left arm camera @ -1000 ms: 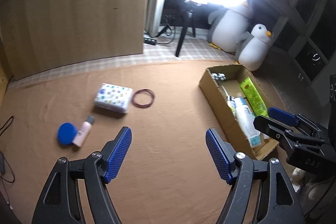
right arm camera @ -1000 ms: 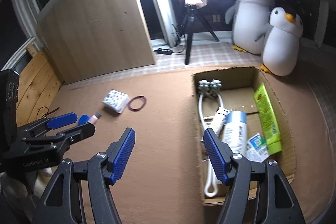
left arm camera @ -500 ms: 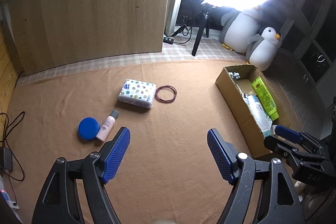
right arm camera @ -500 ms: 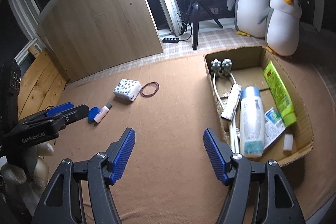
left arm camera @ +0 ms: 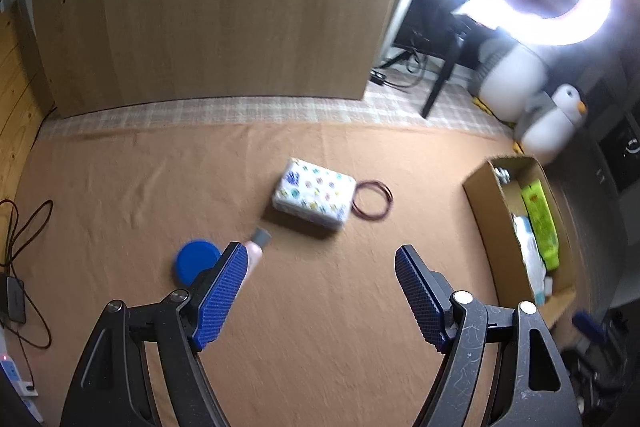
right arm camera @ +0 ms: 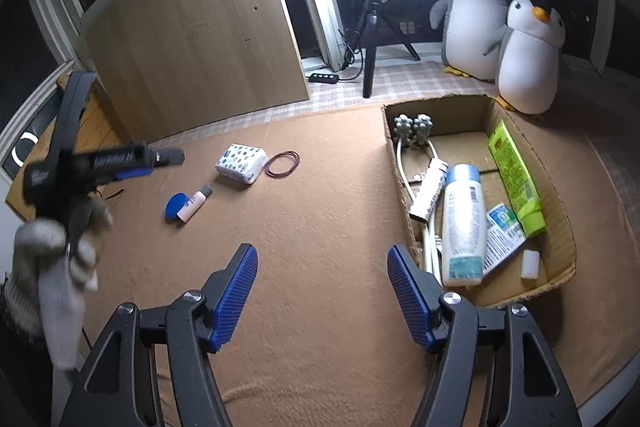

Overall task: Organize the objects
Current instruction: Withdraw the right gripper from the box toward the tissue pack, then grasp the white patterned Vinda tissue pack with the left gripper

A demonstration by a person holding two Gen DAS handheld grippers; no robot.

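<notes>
Left wrist view showed the left gripper [left arm camera: 320, 291] with its jaws wide apart and empty, above a brown cloth [left arm camera: 320, 347]. Just past its left finger lay a small pink bottle [left arm camera: 256, 255], touching a round blue lid [left arm camera: 196, 263]; a patterned tissue pack [left arm camera: 314, 195] and a ring of hair ties [left arm camera: 372, 201] lay near, farther on. The cardboard box [right arm camera: 556, 195], already holding bottles and tubes, sat well apart to the right. The right gripper [right arm camera: 320, 291] was also wide and empty, near the box. The bottle seemed the likely next pick. To grasp it well, the jaws should probably straddle its middle, across its width, clear of the lid. Its long axis ran diagonally, grey cap pointing up and right toward the tissue pack.
</notes>
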